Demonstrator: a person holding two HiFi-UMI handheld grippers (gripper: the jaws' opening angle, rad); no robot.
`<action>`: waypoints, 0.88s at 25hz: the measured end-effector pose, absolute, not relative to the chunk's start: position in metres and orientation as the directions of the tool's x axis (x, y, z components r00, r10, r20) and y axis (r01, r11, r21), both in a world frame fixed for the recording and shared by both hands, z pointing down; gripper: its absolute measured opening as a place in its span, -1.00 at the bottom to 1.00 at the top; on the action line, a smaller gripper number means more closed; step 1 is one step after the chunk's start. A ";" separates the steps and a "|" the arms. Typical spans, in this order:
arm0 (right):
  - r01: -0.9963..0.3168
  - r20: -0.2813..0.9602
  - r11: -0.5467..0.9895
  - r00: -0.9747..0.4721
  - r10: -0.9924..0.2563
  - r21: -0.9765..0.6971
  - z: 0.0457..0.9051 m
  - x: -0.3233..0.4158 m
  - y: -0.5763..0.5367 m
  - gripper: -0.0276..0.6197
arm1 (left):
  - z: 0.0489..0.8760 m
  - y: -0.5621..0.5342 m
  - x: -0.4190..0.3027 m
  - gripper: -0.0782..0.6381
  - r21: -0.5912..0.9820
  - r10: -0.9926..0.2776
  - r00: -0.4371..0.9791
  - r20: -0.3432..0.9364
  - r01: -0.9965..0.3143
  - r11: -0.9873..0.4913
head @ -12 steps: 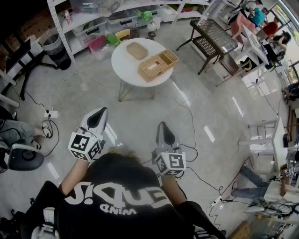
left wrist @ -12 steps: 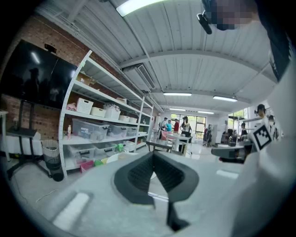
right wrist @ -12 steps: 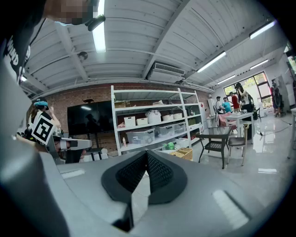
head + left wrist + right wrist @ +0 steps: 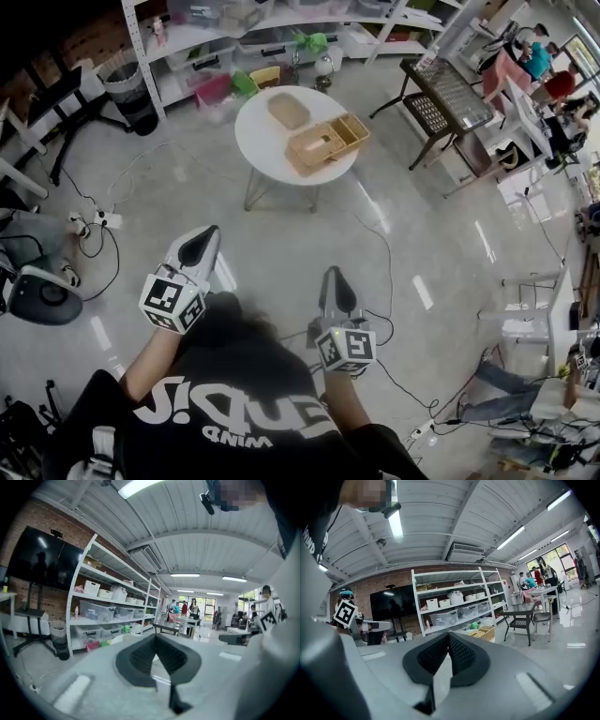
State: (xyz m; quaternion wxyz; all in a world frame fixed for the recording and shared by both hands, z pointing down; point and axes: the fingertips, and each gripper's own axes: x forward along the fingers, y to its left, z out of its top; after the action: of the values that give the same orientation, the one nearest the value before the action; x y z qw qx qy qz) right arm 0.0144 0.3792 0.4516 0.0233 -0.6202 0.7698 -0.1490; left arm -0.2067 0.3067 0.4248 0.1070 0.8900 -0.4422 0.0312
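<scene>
Ahead, round white table [image 4: 262, 142] on glossy floor [image 4: 281, 230], shelving [image 4: 202, 37] behind.

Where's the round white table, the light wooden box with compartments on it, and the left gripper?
Round white table [image 4: 261, 142]: head view, bare top left of the box.
Light wooden box with compartments [image 4: 323, 143]: head view, its middle.
Left gripper [image 4: 206, 234]: head view, at its closed fingertips.

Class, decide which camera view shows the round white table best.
The head view: the whole table shows from above, baskets on it. The right gripper view shows only a basket past the jaws; the left gripper view barely a pale sliver.
</scene>
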 end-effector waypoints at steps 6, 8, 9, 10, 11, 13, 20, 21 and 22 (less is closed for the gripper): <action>-0.944 0.134 0.192 -0.233 -0.963 -0.267 0.456 0.030 0.378 -0.92 | 0.422 0.300 -0.197 -0.78 0.150 -0.795 0.592 0.128 -0.804 -0.575; -0.942 0.131 0.194 -0.236 -0.963 -0.272 0.457 0.033 0.374 -0.92 | 0.425 0.296 -0.196 -0.78 0.154 -0.798 0.588 0.133 -0.807 -0.570; -0.942 0.130 0.193 -0.235 -0.963 -0.273 0.457 0.035 0.371 -0.92 | 0.427 0.293 -0.195 -0.78 0.153 -0.798 0.587 0.135 -0.808 -0.569; -0.943 0.130 0.190 -0.232 -0.964 -0.274 0.458 0.037 0.367 -0.92 | 0.428 0.289 -0.194 -0.78 0.151 -0.798 0.587 0.137 -0.808 -0.569; -0.943 0.130 0.185 -0.228 -0.965 -0.276 0.458 0.040 0.362 -0.92 | 0.429 0.283 -0.192 -0.78 0.148 -0.797 0.589 0.137 -0.807 -0.571; -0.944 0.132 0.179 -0.221 -0.966 -0.277 0.461 0.044 0.350 -0.92 | 0.432 0.270 -0.188 -0.78 0.145 -0.793 0.593 0.136 -0.804 -0.577; -0.946 0.150 0.178 -0.224 -0.963 -0.271 0.478 0.060 0.285 -0.92 | 0.451 0.206 -0.171 -0.78 0.163 -0.783 0.606 0.138 -0.794 -0.586; -0.945 0.150 0.181 -0.228 -0.962 -0.271 0.477 0.061 0.273 -0.92 | 0.451 0.194 -0.168 -0.78 0.168 -0.783 0.607 0.138 -0.793 -0.585; -0.945 0.150 0.185 -0.231 -0.961 -0.270 0.476 0.063 0.261 -0.92 | 0.451 0.181 -0.164 -0.78 0.175 -0.782 0.608 0.137 -0.792 -0.585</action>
State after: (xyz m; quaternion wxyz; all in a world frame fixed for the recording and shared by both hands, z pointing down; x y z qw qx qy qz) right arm 0.0629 0.2610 0.4761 0.0267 -0.6194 0.7694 -0.1540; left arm -0.1642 0.1812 0.4510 0.1094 0.8900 -0.4420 0.0225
